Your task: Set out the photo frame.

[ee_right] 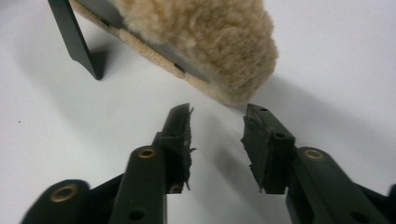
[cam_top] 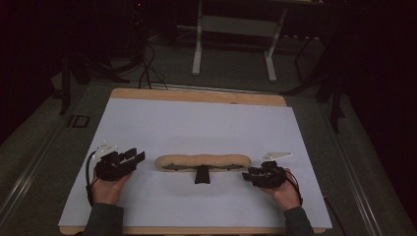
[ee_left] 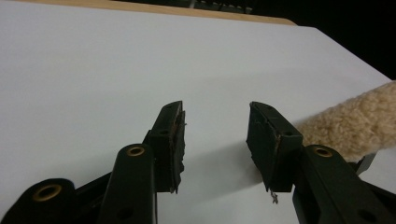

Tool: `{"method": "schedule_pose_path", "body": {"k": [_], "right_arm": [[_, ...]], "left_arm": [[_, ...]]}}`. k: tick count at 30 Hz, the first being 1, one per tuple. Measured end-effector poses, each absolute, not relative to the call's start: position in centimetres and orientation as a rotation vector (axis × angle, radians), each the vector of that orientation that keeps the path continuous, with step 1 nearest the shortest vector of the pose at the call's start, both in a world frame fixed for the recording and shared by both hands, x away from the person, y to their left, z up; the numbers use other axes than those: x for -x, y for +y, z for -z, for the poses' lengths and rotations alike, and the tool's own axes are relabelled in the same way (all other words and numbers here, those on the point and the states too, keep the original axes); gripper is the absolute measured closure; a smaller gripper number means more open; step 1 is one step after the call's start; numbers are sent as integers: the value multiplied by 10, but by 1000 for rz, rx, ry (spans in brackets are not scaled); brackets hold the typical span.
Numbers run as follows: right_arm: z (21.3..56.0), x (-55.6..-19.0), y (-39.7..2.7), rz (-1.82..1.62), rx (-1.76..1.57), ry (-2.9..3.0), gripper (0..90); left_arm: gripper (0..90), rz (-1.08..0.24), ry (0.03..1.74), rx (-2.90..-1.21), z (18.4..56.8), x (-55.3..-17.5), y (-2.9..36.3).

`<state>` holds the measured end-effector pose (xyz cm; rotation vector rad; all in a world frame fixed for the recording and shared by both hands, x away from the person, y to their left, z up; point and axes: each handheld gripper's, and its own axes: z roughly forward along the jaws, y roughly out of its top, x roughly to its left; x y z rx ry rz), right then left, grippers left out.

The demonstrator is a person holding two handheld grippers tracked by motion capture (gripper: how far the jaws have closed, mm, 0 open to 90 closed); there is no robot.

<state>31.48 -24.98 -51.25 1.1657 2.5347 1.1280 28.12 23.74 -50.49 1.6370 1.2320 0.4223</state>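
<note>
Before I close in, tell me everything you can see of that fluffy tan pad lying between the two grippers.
The fluffy pad is long, narrow and round-ended, covered in tan, wool-like pile. It lies flat, crosswise on the white table cover. A dark frame runs along its near side, with a short black stub pointing toward the person. Nothing grips it: each hand-held gripper sits just off one end, jaws apart and empty.

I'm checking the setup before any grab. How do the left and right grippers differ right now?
The left gripper sits apart from the fluffy mop head's left end, which lies off to one side of its jaws; the right gripper sits close to the right end, aimed straight at it. Both have open jaws with nothing between them.
</note>
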Motion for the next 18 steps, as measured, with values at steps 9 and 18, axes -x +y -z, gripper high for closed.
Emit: {"method": "schedule_pose_path", "body": {"k": [9,18], "right_arm": [[513,-314,-245,-1136,-1121,2558,748],[510,-312,-242,-1183,-1092,2507,890]], "left_arm": [[665,-443,1188,-1709,506,-282,228],[752,-484,1153,-1729,506,-280,216]]}}
